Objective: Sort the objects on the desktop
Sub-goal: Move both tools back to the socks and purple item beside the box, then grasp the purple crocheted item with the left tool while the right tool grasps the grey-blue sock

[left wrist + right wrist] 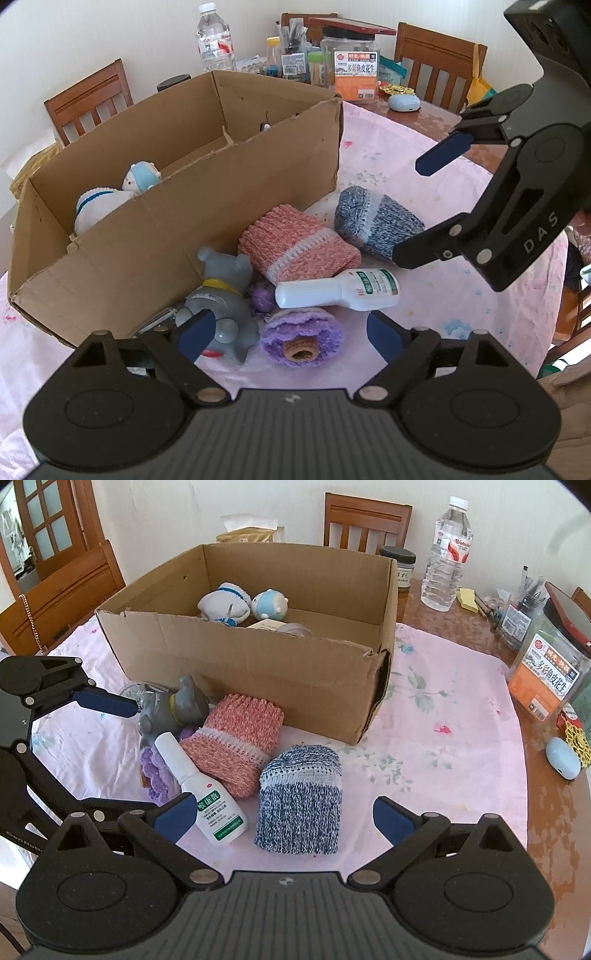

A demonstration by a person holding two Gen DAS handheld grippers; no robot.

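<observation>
A cardboard box stands on the pink cloth and holds a white plush and a pale blue toy. In front of it lie a grey toy animal, a pink knit piece, a blue knit piece, a white bottle with a green label and a purple crochet piece. My left gripper is open around the purple crochet piece, its left pad beside the grey toy. My right gripper is open over the blue knit piece.
Behind the box on the wooden table stand a water bottle, a dark-lidded jar, a large jar with an orange label, pens and a pale blue case. Wooden chairs ring the table.
</observation>
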